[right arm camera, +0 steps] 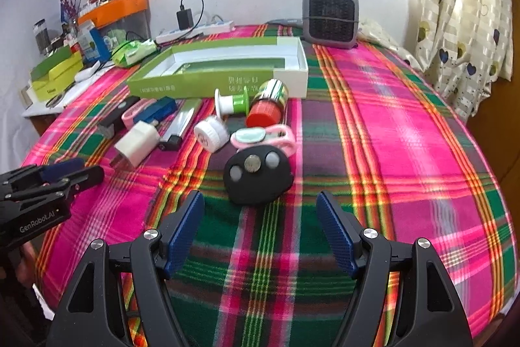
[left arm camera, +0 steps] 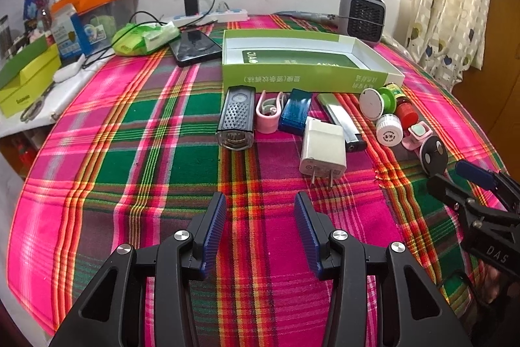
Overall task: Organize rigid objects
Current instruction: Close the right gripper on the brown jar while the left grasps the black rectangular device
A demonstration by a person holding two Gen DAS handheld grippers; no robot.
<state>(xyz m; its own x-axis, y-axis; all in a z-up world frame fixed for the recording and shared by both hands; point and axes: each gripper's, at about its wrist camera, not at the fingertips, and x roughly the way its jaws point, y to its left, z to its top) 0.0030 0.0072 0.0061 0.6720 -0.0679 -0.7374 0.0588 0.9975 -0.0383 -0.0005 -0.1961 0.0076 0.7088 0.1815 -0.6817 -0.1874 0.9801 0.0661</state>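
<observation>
Straight ahead of both tongs, a row of small hard things lies before an open green box.

Left wrist view: the left tongs (left arm camera: 260, 200) stand wide and empty; a white charger (left arm camera: 322, 150) lies just beyond, slightly right, prongs toward the tongs, smooth plastic block. A ribbed black lamp (left arm camera: 235, 117) lies lengthwise away. The green box (left arm camera: 305, 78) is cardboard, shallow. Right wrist view: the right tongs (right arm camera: 260, 199) are wide, empty, with a round matte black disc (right arm camera: 256, 179) near, dead ahead between the pads (right arm camera: 183, 228), so the right hand looks nearer its pick. The checked cloth (right arm camera: 406, 152) is woven.
</observation>
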